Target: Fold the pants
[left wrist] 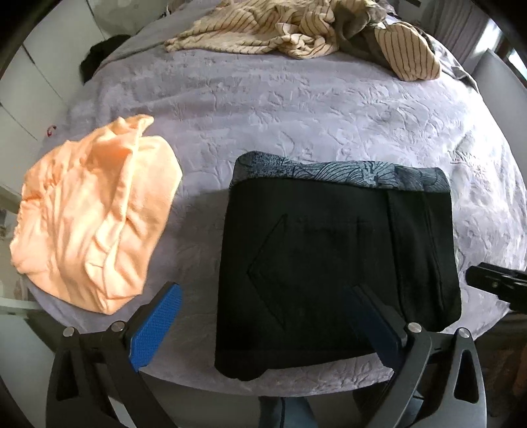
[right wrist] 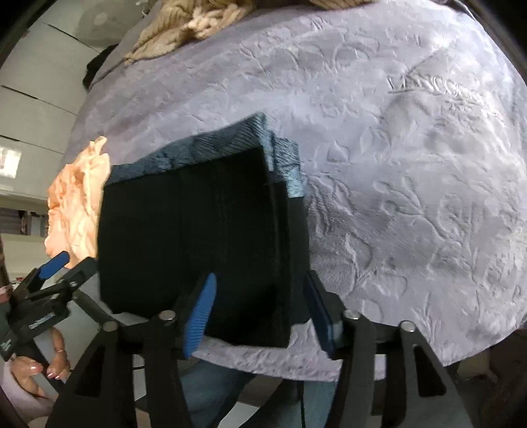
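The black pants (left wrist: 329, 270) lie folded into a compact rectangle on the lilac bedspread (left wrist: 296, 108), with a blue-grey patterned inner waistband along the far edge. My left gripper (left wrist: 263, 306) is open and empty, hovering over the pants' near left part. In the right wrist view the pants (right wrist: 197, 237) sit left of centre. My right gripper (right wrist: 260, 306) is open, its fingers straddling the pants' near right corner without closing on it. The left gripper (right wrist: 49, 266) shows at the far left of that view, and the right gripper's tip (left wrist: 494, 283) shows at the right edge of the left wrist view.
A crumpled peach garment (left wrist: 95, 224) lies left of the pants near the bed's edge. A pile of striped beige clothes (left wrist: 296, 29) lies at the far end of the bed. White cabinets (left wrist: 29, 98) stand to the left. The bed's near edge runs just below the pants.
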Demonstrator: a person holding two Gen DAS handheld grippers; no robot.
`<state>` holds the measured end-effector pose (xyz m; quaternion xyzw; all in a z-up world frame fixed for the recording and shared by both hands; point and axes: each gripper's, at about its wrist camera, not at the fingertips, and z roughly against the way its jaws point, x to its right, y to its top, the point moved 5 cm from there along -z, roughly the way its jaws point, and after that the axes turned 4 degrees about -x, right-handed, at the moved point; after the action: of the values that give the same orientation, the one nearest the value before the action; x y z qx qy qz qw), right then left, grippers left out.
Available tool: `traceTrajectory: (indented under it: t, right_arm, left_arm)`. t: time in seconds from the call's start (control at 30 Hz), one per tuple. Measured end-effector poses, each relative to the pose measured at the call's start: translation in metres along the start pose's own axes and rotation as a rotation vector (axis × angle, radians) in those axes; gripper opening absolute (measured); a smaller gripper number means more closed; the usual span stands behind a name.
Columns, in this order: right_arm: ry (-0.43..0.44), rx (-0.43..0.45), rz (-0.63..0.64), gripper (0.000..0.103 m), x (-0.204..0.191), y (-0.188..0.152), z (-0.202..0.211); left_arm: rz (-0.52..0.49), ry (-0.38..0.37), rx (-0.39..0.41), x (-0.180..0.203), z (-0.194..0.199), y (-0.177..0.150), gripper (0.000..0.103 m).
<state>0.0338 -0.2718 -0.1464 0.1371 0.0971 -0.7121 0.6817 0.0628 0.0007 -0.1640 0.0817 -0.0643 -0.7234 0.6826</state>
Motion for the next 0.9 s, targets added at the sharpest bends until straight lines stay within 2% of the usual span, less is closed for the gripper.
traceTrajectory:
  t: [0.23,0.53,0.63,0.9]
  right_arm:
    - [-0.017,0.043,0.021,0.079,-0.029,-0.003,0.027]
    - [-0.126,0.081,0.019,0.087,-0.047,-0.008,0.028]
    - [-0.145,0.09,0.029,0.103,-0.051,-0.014,0.027]
    - [-0.178,0.096,0.037,0.103,-0.055,-0.024,0.028]
  left_arm:
    - [-0.037,0.003,0.04,0.008,0.017,0.002,0.103]
    - [-0.005,-0.001,0.011,0.001,0.016,-0.006,0.103]
    - [-0.009,0.003,0.022,0.002,0.019,-0.009,0.103]
    - [-0.017,0.002,0.026,0.002,0.023,-0.014,0.103]
